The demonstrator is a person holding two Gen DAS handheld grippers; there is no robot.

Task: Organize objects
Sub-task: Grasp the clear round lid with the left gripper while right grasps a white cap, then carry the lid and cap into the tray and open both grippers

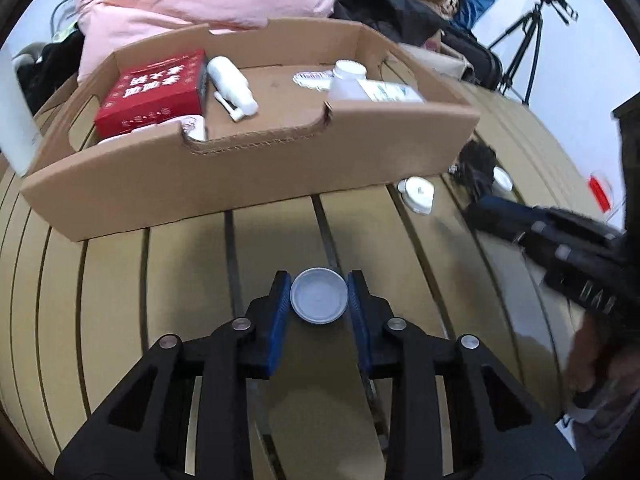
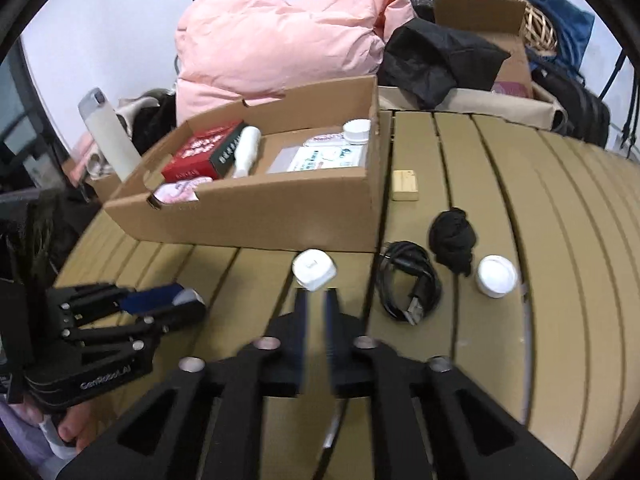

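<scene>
**Box half filled, several small items left on the table**

In the left wrist view the left gripper (image 1: pixel 319 300) sits low in the centre of the frame, its blue pads on either side of a small round white lid (image 1: pixel 319 301); the jaws appear to be closed on it, just above the slatted table (image 1: pixel 120 280). The cardboard box (image 1: pixel 248 176) fills the upper half of that frame and already holds a red carton (image 1: pixel 154 90), a white spray bottle (image 1: pixel 234 84) and a capped plastic jar (image 1: pixel 360 86).

In the right wrist view the right gripper (image 2: pixel 316 312) is at bottom centre, fingers narrowly parted and holding nothing, pointed at a white charger cube (image 2: pixel 313 269) just ahead. To the right of centre lie a coiled black cable (image 2: pixel 412 280), a black cloth bundle (image 2: pixel 454 238), a white round jar (image 2: pixel 496 276) and, nearer the box, a small beige block (image 2: pixel 405 186). Judging by this, the sorting looks roughly half done.
</scene>
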